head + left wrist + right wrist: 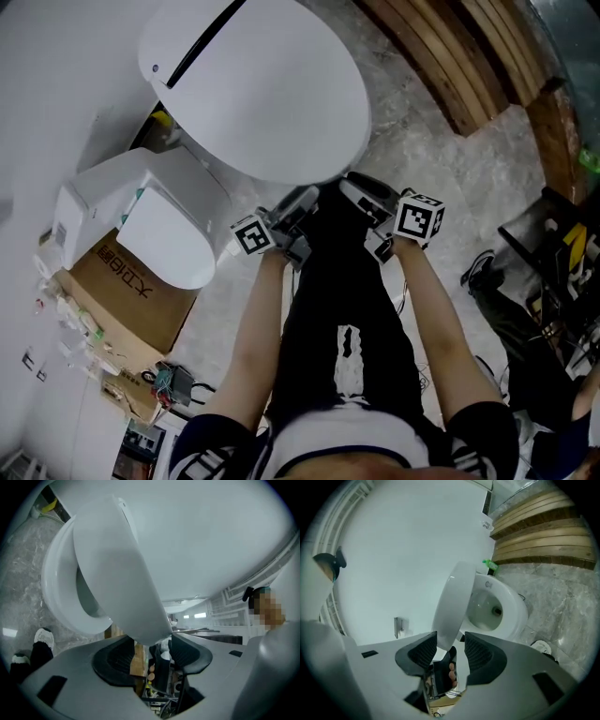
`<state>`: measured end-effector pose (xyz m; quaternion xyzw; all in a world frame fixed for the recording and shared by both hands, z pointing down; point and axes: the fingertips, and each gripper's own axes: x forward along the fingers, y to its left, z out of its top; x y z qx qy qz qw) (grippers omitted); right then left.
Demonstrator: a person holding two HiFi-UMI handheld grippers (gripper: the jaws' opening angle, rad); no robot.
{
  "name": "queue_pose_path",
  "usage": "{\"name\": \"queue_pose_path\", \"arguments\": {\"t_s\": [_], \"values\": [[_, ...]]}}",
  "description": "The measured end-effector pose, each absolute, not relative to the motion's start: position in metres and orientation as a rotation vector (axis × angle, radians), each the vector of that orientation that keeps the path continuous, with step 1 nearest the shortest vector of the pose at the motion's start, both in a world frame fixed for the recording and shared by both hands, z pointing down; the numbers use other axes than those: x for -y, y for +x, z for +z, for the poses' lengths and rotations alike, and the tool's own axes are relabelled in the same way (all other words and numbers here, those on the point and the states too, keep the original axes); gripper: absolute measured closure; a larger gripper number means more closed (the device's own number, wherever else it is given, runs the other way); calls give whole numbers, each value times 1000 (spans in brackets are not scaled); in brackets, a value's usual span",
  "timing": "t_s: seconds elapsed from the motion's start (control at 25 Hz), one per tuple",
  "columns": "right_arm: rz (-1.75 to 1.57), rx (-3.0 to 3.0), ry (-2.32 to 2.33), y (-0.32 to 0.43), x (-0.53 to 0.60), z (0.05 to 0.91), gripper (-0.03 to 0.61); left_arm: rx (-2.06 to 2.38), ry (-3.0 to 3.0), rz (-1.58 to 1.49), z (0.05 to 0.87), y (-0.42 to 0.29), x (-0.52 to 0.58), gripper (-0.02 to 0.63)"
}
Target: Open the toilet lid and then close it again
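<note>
Jaws nearest the lens: left gripper (154, 651) has the front rim of the toilet lid (117, 573) wedged between its pads, and both pads seem to press on it; right gripper (450, 651) stands spread, with the same rim inside the gap, against one pad and clear of the other
Lid position: partly raised, tilted up off the seat (58, 590), which lies flat on the bowl (497, 609)
Lid long axis: runs from the rim at the jaws away from the person, towards the hinge on the far side
Direction from jaws: the lid rises up and ahead of both grippers; the bowl lies below and beyond
Nearer hand: neither, as both sit side by side at the front rim
Step in hand: probably the opening swing, not yet finished
Next move calls for: carrying the rim up and back in an arc about the hinge; only the left grip looks firm, so the right may have to pinch or push from beneath
Surroundings: stone floor (422, 141) around the toilet, wooden slats (459, 66) beyond, cardboard box (131, 291) on the person's left
</note>
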<state>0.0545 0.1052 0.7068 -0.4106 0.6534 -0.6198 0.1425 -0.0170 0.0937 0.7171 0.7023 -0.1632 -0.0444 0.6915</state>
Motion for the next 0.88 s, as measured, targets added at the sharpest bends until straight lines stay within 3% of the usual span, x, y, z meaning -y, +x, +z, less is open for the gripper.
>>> {"name": "queue_pose_path", "arguments": {"t_s": [0.52, 0.88], "values": [[-1714, -1793, -1079, 54, -80, 656, 449, 373, 1677, -56, 676, -23, -82, 414], [-1716, -1788, -1120, 47, -68, 624, 468, 375, 1771, 5, 642, -25, -75, 414]]}}
